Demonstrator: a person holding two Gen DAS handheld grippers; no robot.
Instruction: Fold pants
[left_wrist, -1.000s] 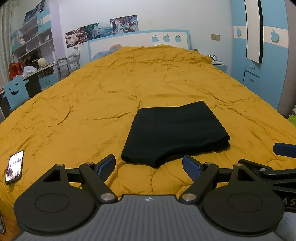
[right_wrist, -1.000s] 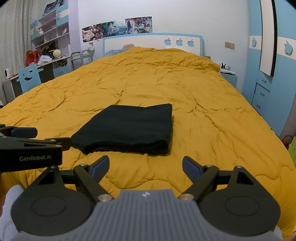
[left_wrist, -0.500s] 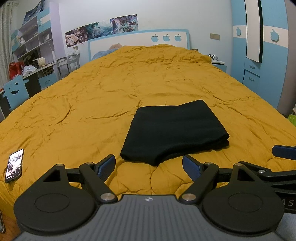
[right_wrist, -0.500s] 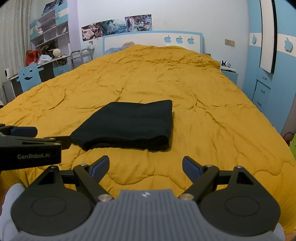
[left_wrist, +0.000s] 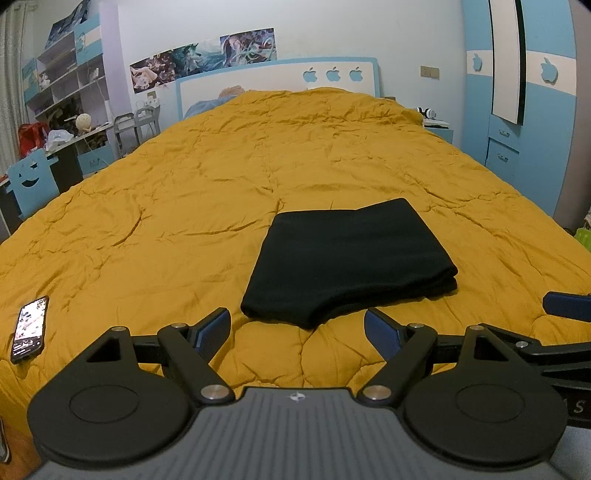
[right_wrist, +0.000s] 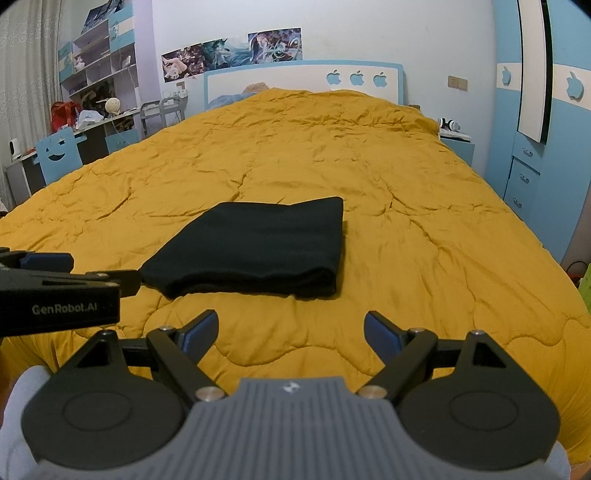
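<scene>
Already folded into a thick, flat black fabric rectangle, the pants (left_wrist: 347, 262) lie on the rumpled mustard-yellow quilt (left_wrist: 184, 206) of the bed, ahead of both tools and touching neither. The left gripper (left_wrist: 297, 326) hovers low over the quilt with its blue-padded fingers (left_wrist: 212, 328) spread wide and nothing between them; the bundle's near left corner sits just beyond that gap, slightly right of its centre line. The right gripper (right_wrist: 290, 326) is likewise open and empty, and from its view the pants (right_wrist: 255, 249) lie ahead and to the left, with their stacked right-hand edge roughly in line with the gap.

The bundle's long axis seems to run across the bed, left to right, so each tool faces one end of the near edge. The left gripper looks the nearer of the two: in the right wrist view its arm (right_wrist: 59, 295) reaches almost to the bundle's left corner, though whether it touches the cloth cannot be told. A dark smartphone (left_wrist: 29, 328) rests on the quilt well to the left, clear of the work.

Judging by the neat layers, the folding appears nearly or fully finished; any further fold would likely start at that near edge.
</scene>
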